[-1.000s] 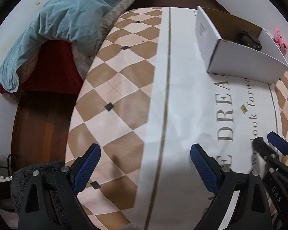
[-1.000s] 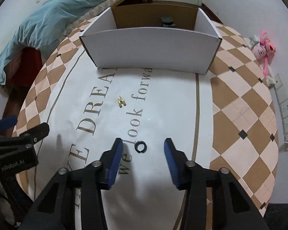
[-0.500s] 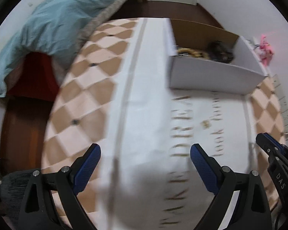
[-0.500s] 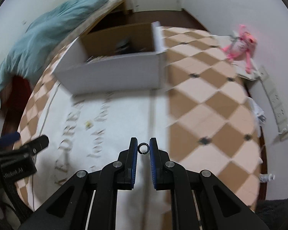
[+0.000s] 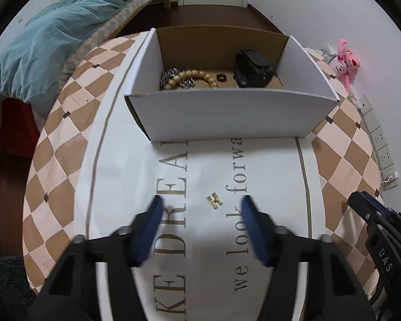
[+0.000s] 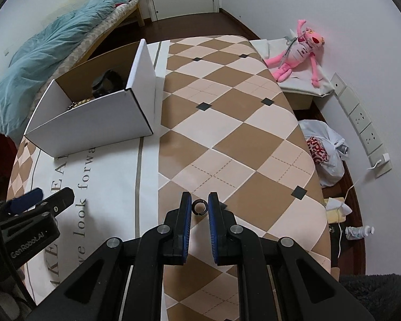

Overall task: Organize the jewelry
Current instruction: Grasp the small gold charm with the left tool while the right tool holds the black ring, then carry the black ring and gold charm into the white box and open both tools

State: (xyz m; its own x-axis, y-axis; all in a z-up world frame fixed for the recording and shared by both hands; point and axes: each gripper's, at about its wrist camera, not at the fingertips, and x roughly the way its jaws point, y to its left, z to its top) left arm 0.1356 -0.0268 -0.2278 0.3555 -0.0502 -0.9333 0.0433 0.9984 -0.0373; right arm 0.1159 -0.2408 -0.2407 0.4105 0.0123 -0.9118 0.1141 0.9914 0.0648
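Observation:
A small gold earring (image 5: 214,201) lies on the white printed cloth, between and just ahead of my open left gripper (image 5: 200,206). My right gripper (image 6: 199,205) is shut on a small black ring (image 6: 199,206) and holds it above the checkered cloth; it also shows at the right edge of the left wrist view (image 5: 366,203). The white cardboard box (image 5: 227,115) stands beyond the earring and holds a bead bracelet (image 5: 192,77), a black ring (image 5: 222,77) and a black watch (image 5: 254,68). The box also shows in the right wrist view (image 6: 93,123).
A teal blanket (image 5: 40,45) lies on a bed at the left. A pink plush toy (image 6: 299,50), a plastic bag (image 6: 323,149) and wall sockets (image 6: 361,123) are on the right past the table edge. The left gripper shows at the left (image 6: 37,200).
My right gripper closed on the black ring, lifted it and swung right over the checkered cloth. My left gripper swung right toward the gold earring and narrowed its opening.

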